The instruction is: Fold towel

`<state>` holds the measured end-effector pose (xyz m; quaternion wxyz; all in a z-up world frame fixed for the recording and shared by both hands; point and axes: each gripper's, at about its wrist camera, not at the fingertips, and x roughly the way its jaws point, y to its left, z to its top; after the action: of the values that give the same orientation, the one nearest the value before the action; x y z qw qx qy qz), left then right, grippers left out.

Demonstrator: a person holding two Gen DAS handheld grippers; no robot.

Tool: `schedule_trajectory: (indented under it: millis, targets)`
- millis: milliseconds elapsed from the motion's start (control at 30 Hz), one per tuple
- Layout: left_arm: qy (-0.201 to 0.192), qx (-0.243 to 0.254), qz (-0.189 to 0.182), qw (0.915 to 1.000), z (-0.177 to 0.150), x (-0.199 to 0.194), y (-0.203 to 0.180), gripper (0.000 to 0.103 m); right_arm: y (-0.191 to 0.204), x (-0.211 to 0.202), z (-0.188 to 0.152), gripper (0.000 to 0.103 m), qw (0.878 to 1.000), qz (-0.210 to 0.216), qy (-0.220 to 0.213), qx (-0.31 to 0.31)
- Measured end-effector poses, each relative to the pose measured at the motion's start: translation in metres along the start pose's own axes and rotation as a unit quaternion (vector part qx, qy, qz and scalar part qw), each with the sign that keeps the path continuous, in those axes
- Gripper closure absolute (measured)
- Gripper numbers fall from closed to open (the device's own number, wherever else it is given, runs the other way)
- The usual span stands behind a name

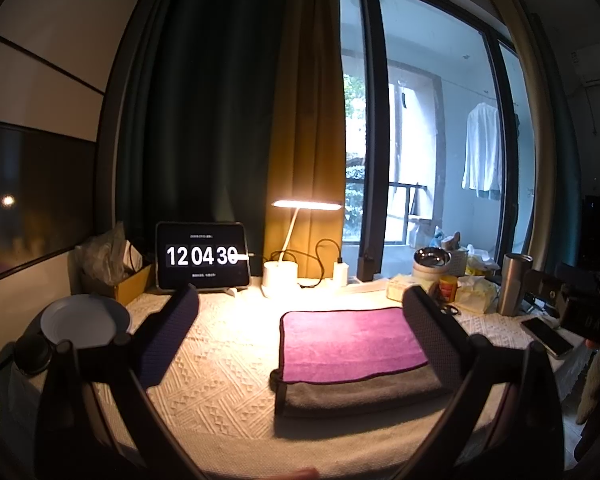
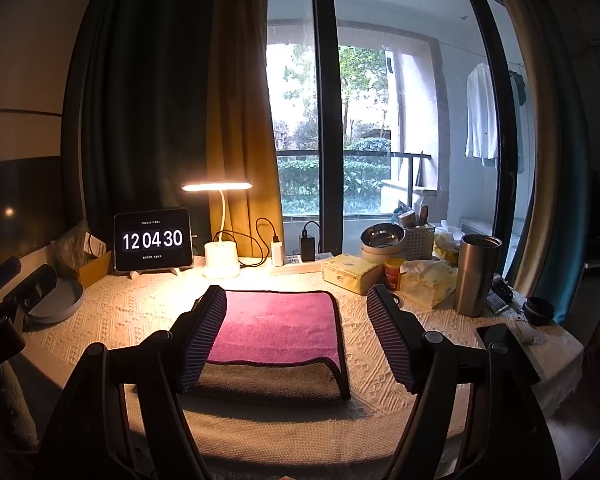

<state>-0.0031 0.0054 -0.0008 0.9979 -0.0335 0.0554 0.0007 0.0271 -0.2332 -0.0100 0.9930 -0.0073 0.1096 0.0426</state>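
A towel, magenta on top and grey underneath, lies folded flat on the cream tablecloth; it shows in the left wrist view and the right wrist view. A grey layer sticks out along its near edge. My left gripper is open and empty, held above the cloth to the towel's left, its right finger over the towel's right edge. My right gripper is open and empty, held above the towel's near right part. Neither gripper touches the towel.
At the back stand a tablet clock, a lit desk lamp and chargers with cables. A white bowl sits left. Right are tissue packs, a steel tumbler, stacked bowls and a phone.
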Motion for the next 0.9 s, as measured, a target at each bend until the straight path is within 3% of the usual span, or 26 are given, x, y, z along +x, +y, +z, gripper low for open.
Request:
schedule_trajectory:
  millis: [900]
  targets:
    - [0.014,0.006,-0.003,0.9999,-0.002,0.014,-0.005,0.001,-0.003,0.012,-0.005,0.027,1.0,0.003,0.017,0.005]
